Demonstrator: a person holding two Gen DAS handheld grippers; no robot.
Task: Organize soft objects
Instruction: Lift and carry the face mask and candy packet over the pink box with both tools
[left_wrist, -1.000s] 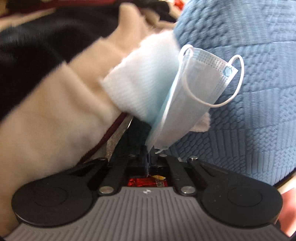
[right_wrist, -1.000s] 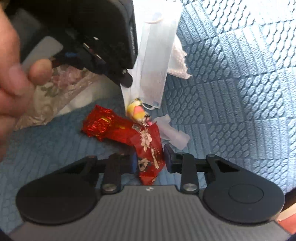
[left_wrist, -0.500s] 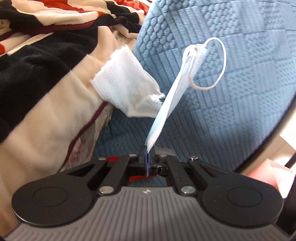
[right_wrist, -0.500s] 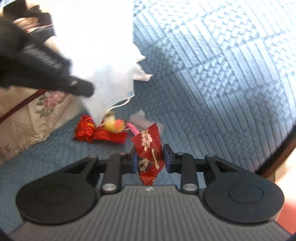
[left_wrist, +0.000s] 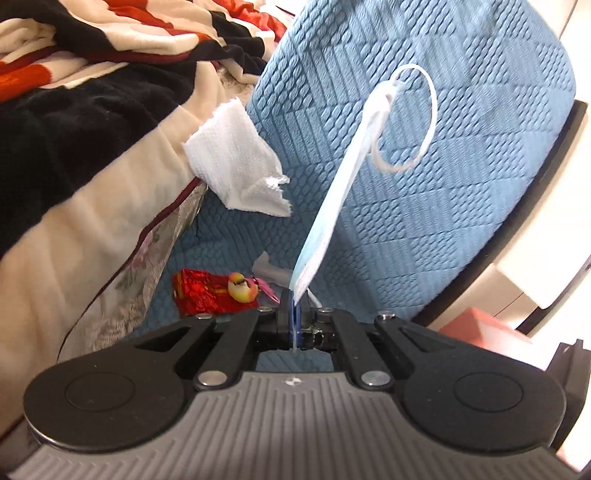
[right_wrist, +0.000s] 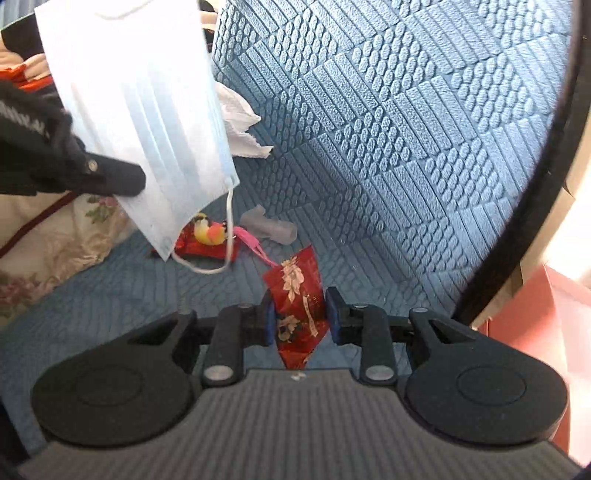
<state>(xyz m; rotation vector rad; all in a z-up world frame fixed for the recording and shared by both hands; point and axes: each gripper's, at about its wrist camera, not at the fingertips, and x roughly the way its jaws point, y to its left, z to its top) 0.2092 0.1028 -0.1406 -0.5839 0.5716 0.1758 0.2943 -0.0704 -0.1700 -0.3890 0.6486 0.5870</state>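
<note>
Fingers (left_wrist: 286, 314) of the left gripper (left_wrist: 294, 310) pinch a face mask (left_wrist: 332, 199) edge-on above the blue bed cover (left_wrist: 424, 221), while from the right wrist, the right gripper (right_wrist: 299, 314) pinches a red wrapper (right_wrist: 297, 295), the mask hanging up left.

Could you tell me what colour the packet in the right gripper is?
Red packet with pale floral print; right wrist view.

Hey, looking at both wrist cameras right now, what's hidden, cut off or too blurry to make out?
- Red packet, right wrist view: lower tip behind the right gripper body.
- Face mask, right wrist view: top cut by the frame edge; it covers part of the bird toy.
- Left gripper, left wrist view: fingertips meet on the mask's edge; contact too small to judge.
- Pink object, left wrist view: cut by the edge, unidentifiable.
</note>
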